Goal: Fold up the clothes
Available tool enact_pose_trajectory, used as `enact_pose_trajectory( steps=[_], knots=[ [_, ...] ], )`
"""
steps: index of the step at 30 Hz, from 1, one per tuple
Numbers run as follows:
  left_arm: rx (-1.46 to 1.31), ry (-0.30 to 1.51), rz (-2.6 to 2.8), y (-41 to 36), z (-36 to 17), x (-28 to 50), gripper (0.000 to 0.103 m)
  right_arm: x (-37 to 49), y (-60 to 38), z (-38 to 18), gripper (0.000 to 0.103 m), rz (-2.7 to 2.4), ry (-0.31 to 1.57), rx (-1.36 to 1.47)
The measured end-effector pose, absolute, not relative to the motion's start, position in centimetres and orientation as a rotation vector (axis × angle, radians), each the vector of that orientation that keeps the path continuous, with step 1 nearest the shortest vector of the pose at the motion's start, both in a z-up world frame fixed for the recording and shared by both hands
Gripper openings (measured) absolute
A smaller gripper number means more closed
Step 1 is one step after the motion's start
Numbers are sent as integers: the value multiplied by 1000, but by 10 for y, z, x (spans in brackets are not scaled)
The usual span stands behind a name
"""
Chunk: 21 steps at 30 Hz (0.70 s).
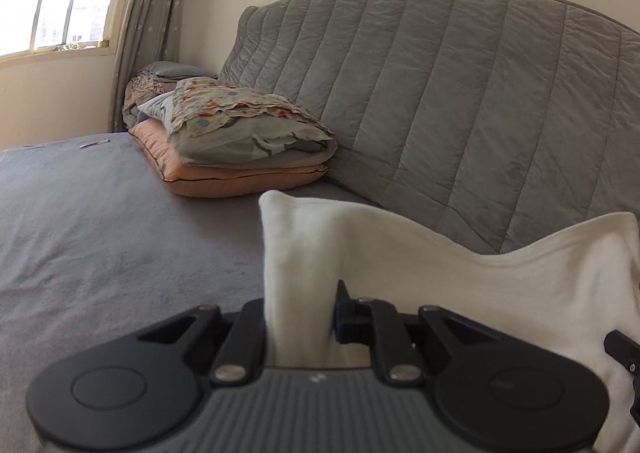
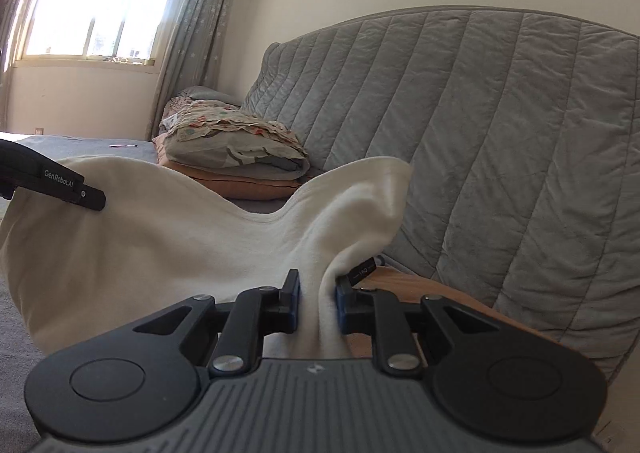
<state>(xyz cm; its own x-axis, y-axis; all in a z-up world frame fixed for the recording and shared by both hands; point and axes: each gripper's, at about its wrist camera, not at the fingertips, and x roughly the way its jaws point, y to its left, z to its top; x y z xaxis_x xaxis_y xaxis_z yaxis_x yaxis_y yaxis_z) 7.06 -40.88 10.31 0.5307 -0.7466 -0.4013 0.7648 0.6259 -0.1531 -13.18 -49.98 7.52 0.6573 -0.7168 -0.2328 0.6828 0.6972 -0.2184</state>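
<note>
A cream-white garment (image 1: 460, 277) hangs stretched between both grippers above the grey bed. My left gripper (image 1: 300, 317) is shut on one top corner, whose cloth stands up between the jaws and hides the left finger. In the right wrist view the same garment (image 2: 160, 245) sags in a curve, and my right gripper (image 2: 317, 307) is shut on its other top corner, with a small black label (image 2: 363, 272) poking out beside the right finger. The left gripper's black finger (image 2: 80, 193) shows at the left edge of that view, over the cloth.
A grey bedsheet (image 1: 100, 233) spreads below. Folded bedding and an orange pillow (image 1: 240, 181) are stacked at the head of the bed. The quilted grey headboard (image 1: 460, 93) rises behind. A pen (image 1: 95, 143) lies far left. A window with curtains is at the far wall.
</note>
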Motion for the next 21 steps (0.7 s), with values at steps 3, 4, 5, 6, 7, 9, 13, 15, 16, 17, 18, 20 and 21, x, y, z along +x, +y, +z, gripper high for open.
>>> enact_pose_trajectory(
  steps=[3,4,5,6,7,9,13,15,16,17,18,20,21],
  knots=[
    [94,438,-1014,-467,111,54,13,-164,-524,75,18,-908,280,-108],
    [114,432,-1049,-486,113,48,14,-172,-530,73,18,-944,273,-107],
    [132,426,-1081,-503,113,41,14,-180,-536,72,18,-979,267,-108],
    [149,422,-1113,-521,114,34,14,-188,-543,71,18,-1014,261,-108],
    [166,417,-1145,-539,114,28,14,-195,-548,68,18,-1047,258,-105],
    [197,404,-1201,-571,112,15,14,-209,-557,63,18,-1112,255,-99],
    [267,377,-1249,-625,98,-7,15,-225,-576,43,19,-1199,280,-90],
    [306,378,-1251,-644,88,-13,21,-227,-586,31,19,-1218,309,-73],
    [339,377,-1230,-652,81,-11,30,-228,-591,25,21,-1228,324,-64],
    [371,377,-1208,-660,75,-8,36,-230,-594,20,22,-1241,342,-61],
    [389,369,-1161,-664,69,-3,37,-231,-597,16,25,-1255,361,-63],
    [349,386,-1118,-657,65,11,50,-238,-599,10,35,-1311,381,-69],
    [324,391,-1095,-651,65,17,52,-243,-599,9,38,-1335,381,-75]
  ],
)
